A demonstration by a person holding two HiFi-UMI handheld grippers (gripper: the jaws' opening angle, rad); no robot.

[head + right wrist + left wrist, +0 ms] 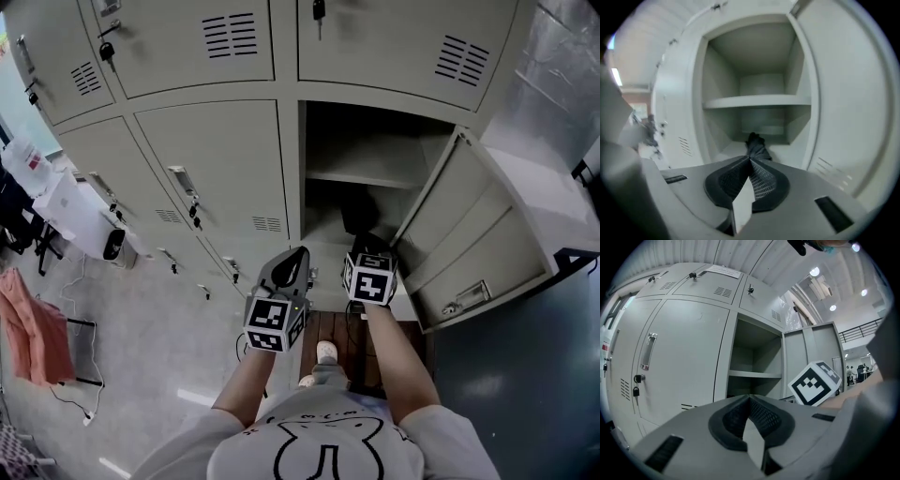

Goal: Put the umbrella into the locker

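The black folded umbrella [756, 146] lies on the floor of the open locker [754, 101], under its shelf; in the head view the umbrella [359, 217] shows as a dark shape in that same compartment. My right gripper [750, 160] is shut and empty, its tips just outside the locker mouth and short of the umbrella. In the head view the right gripper [371, 247] hangs in front of the opening. My left gripper [750, 397] is shut on nothing and points level at the lockers, left of the opening, beside the right one's marker cube [814, 383]. In the head view the left gripper [296, 257] sits left of the right one.
The locker door [476, 234] stands swung out to the right of the opening. Closed locker doors [211, 169] with handles and padlocks fill the left. A white box [84, 217], an orange cloth [36, 328] and cables lie on the floor at left.
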